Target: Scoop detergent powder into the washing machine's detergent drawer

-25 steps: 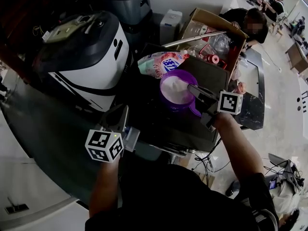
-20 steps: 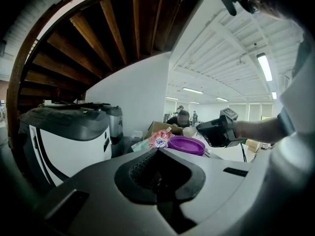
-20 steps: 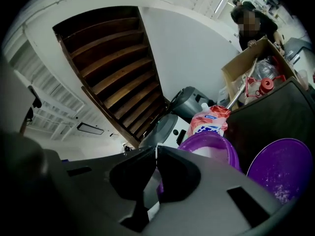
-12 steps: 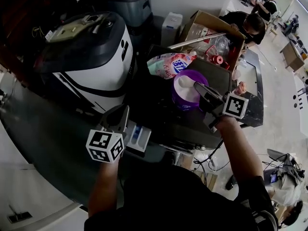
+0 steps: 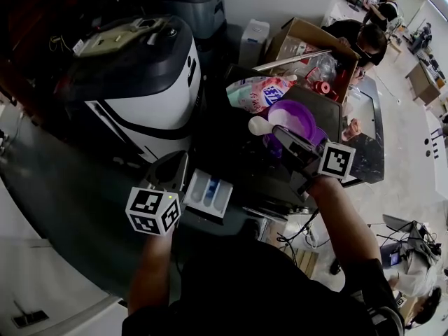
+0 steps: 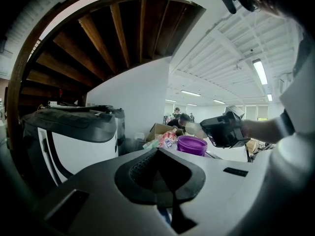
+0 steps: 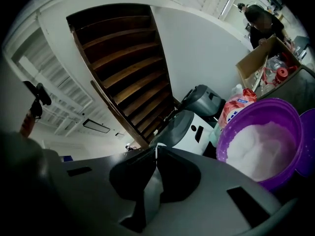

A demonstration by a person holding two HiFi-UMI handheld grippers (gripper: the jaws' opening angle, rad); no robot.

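Note:
The head view shows my right gripper (image 5: 285,137) shut on the handle of a scoop (image 5: 259,125) heaped with white powder. The scoop hangs just left of the purple tub (image 5: 294,117), out over the dark machine top. The tub (image 7: 261,146) is still full of powder. The white detergent drawer (image 5: 208,193), with its blue insert, stands pulled out below the scoop. My left gripper (image 5: 178,168) sits at the drawer's left edge, and its jaws look shut on it. From the left gripper view I see the tub (image 6: 192,144) and the right gripper (image 6: 221,129) ahead.
A big white and black appliance (image 5: 133,68) stands at the left. A pink detergent bag (image 5: 262,92) lies behind the tub, with an open cardboard box (image 5: 315,47) of clutter beyond it. People stand at the far right. Cables hang below the machine.
The right gripper has lifted the loaded scoop out of the purple tub and carried it left toward the drawer. More of the drawer shows beside the left gripper.

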